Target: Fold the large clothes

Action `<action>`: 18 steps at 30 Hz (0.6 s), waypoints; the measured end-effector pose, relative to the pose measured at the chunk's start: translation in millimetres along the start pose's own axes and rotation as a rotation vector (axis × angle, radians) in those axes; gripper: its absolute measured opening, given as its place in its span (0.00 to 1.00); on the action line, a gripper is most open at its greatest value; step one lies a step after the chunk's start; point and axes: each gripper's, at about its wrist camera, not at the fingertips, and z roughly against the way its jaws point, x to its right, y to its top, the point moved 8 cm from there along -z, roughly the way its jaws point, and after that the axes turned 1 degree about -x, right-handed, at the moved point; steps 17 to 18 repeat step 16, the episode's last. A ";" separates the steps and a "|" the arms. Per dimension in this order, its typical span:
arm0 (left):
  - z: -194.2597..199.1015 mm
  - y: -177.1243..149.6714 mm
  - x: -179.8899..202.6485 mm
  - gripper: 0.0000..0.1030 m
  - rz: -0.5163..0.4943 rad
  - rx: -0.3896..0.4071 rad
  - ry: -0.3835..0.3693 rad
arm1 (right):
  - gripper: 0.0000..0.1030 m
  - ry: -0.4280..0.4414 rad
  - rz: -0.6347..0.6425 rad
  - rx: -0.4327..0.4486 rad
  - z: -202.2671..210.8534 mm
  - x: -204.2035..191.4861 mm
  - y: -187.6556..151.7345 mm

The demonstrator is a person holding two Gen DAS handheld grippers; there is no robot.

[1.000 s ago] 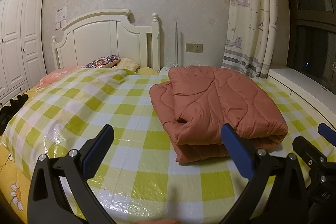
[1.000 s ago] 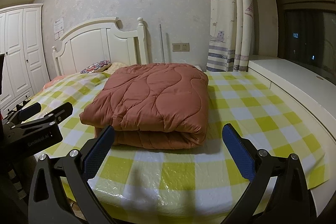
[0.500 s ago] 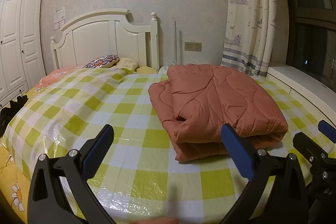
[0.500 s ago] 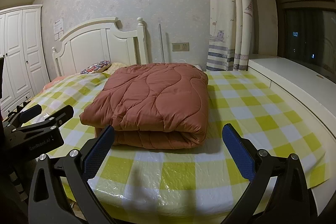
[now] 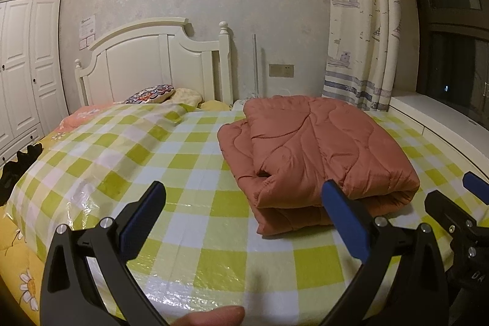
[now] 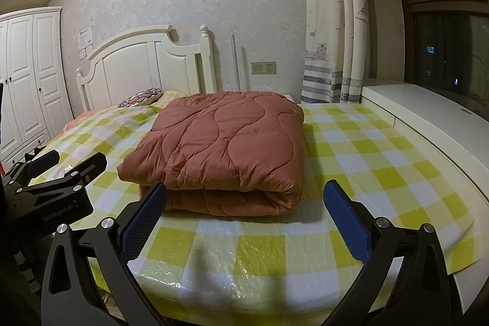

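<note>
A rust-red quilted garment (image 5: 311, 148) lies folded in a thick stack on the green-and-white checked cover (image 5: 189, 167) of the bed; it shows centred in the right wrist view (image 6: 223, 148). My left gripper (image 5: 244, 219) is open and empty, held near the bed's near edge, left of the stack's front. My right gripper (image 6: 244, 219) is open and empty, just in front of the folded edge. The right gripper shows at the right edge of the left wrist view (image 5: 452, 219), and the left gripper at the left of the right wrist view (image 6: 55, 188).
A white headboard (image 5: 159, 63) and pillows (image 5: 152, 93) stand at the far end. A white wardrobe (image 5: 24, 66) is on the left. A curtain (image 5: 360, 20), window and white sill (image 6: 428, 112) run along the right. A dark item (image 5: 18, 164) lies at the bed's left edge.
Both grippers have barely shifted; the view has drifted slightly. The garment has not moved and both grippers stay open.
</note>
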 end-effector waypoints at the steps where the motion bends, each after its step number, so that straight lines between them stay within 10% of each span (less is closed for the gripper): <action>1: -0.4 -0.6 -0.2 0.98 -0.002 -0.001 -0.005 | 0.95 0.001 -0.001 -0.001 -0.2 -0.4 -0.4; 8: -11.5 -13.7 10.1 0.98 -0.048 -0.023 -0.066 | 0.95 0.012 -0.010 -0.031 -9.2 -2.7 -12.8; 13: -61.0 -16.5 -22.6 0.98 0.029 -0.240 -0.188 | 0.95 -0.011 -0.039 -0.064 -19.5 18.9 -11.3; 18: -97.9 6.9 -108.2 0.98 0.143 -0.236 -0.050 | 0.95 -0.093 -0.047 -0.083 -20.5 75.6 15.6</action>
